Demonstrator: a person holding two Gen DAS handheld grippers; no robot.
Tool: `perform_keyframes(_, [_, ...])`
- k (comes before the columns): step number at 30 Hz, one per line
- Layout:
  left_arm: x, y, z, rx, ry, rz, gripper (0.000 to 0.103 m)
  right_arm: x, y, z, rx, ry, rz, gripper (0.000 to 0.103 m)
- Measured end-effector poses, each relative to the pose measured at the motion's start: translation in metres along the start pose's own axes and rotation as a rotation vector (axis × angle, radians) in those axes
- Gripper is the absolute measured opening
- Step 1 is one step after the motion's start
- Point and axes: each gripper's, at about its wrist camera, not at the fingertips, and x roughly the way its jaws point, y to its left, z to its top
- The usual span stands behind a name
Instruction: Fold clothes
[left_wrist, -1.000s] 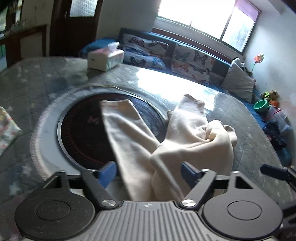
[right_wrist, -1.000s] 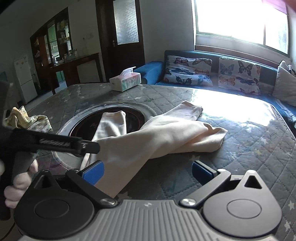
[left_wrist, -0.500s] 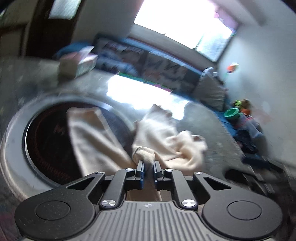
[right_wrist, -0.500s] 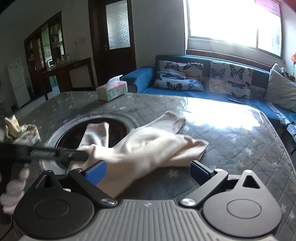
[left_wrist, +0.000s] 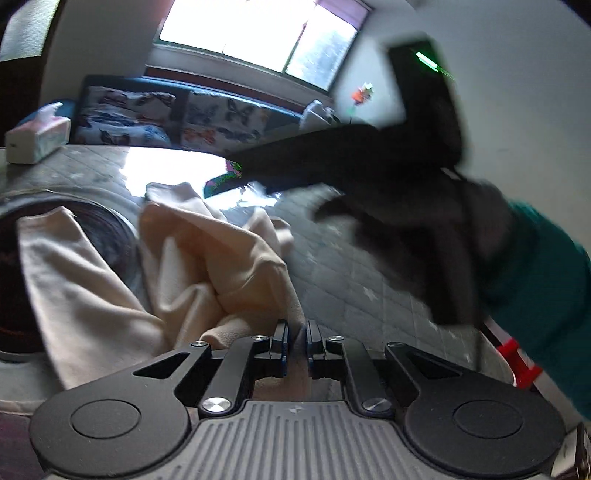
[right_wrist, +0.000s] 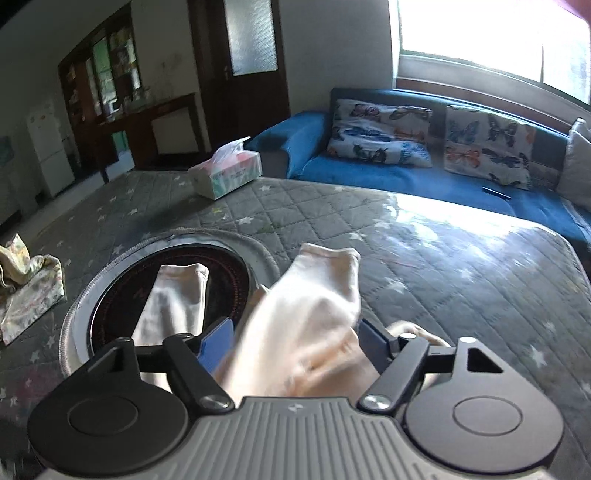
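A cream garment (left_wrist: 221, 258) lies crumpled on the quilted grey table (right_wrist: 443, 258), with one leg stretched over the dark round inset (right_wrist: 122, 295). My left gripper (left_wrist: 295, 336) is shut on a fold of this cloth at its near edge. In the right wrist view the same cream garment (right_wrist: 314, 314) bulges up between the blue pads (right_wrist: 218, 343) of my right gripper (right_wrist: 295, 341), which is open with its jaws partly drawn in around the cloth. The right tool's black frame (left_wrist: 369, 162) and a teal sleeve (left_wrist: 535, 277) cross the left wrist view, blurred.
A tissue box (right_wrist: 225, 173) stands at the table's far left. A patterned cloth (right_wrist: 29, 288) lies bunched at the left edge. Behind the table runs a blue sofa (right_wrist: 406, 177) with butterfly cushions under a bright window.
My left gripper shut on the cream cloth and lifted it. My right gripper swung in over the garment and its jaws narrowed around the raised cloth.
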Motion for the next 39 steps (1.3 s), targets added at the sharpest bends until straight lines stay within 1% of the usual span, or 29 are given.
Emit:
perform_keyframes(3, [0.005, -0.001, -0.004, 0.005, 0.024, -0.012, 0.010, 0.021, 0.006, 0.010, -0.033, 0.019, 0.002, 0.070])
perform_keyframes(6, [0.009, -0.001, -0.007, 0.001, 0.041, -0.021, 0.010, 0.041, 0.011, 0.020, -0.060, 0.044, 0.017, 0.062])
perform_keyframes(9, [0.010, -0.001, -0.009, 0.007, 0.049, -0.024, 0.010, 0.061, 0.011, 0.030, -0.066, 0.061, 0.005, 0.060])
perform_keyframes(11, [0.011, 0.000, -0.010, 0.007, 0.053, -0.021, 0.010, 0.075, 0.010, 0.037, -0.065, 0.075, -0.002, 0.054])
perform_keyframes(12, [0.012, 0.001, -0.010, 0.008, 0.056, -0.021, 0.010, 0.083, 0.009, 0.039, -0.061, 0.090, 0.006, 0.051])
perform_keyframes(15, [0.017, 0.004, -0.011, 0.009, 0.065, -0.019, 0.010, 0.103, 0.011, 0.038, -0.087, 0.124, 0.002, 0.049])
perform_keyframes(17, [0.017, 0.000, -0.013, 0.008, 0.067, -0.018, 0.010, 0.111, 0.014, 0.037, -0.101, 0.138, 0.000, 0.044])
perform_keyframes(19, [0.019, 0.001, -0.013, 0.007, 0.069, -0.017, 0.010, 0.121, 0.016, 0.036, -0.115, 0.161, -0.008, 0.029])
perform_keyframes(20, [0.019, 0.002, -0.014, 0.006, 0.070, -0.017, 0.010, 0.124, 0.015, 0.035, -0.120, 0.168, -0.012, 0.026])
perform_keyframes(22, [0.020, 0.004, -0.014, 0.005, 0.072, -0.011, 0.010, 0.126, 0.015, 0.033, -0.129, 0.175, -0.028, 0.012])
perform_keyframes(24, [0.018, 0.003, -0.014, 0.005, 0.069, -0.005, 0.010, 0.123, 0.012, 0.033, -0.131, 0.164, -0.052, 0.006])
perform_keyframes(26, [0.017, 0.002, -0.012, 0.003, 0.064, -0.004, 0.010, 0.115, 0.007, 0.034, -0.126, 0.140, -0.067, 0.004])
perform_keyframes(34, [0.010, -0.010, -0.012, 0.022, 0.053, -0.001, 0.010, 0.060, -0.021, 0.042, -0.099, 0.024, -0.149, 0.002])
perform_keyframes(36, [0.008, -0.012, -0.012, 0.030, 0.051, -0.004, 0.010, 0.047, -0.028, 0.043, -0.091, 0.006, -0.167, 0.002])
perform_keyframes(39, [0.005, -0.016, -0.013, 0.043, 0.047, -0.008, 0.010, 0.019, -0.041, 0.040, -0.099, -0.030, -0.216, 0.002])
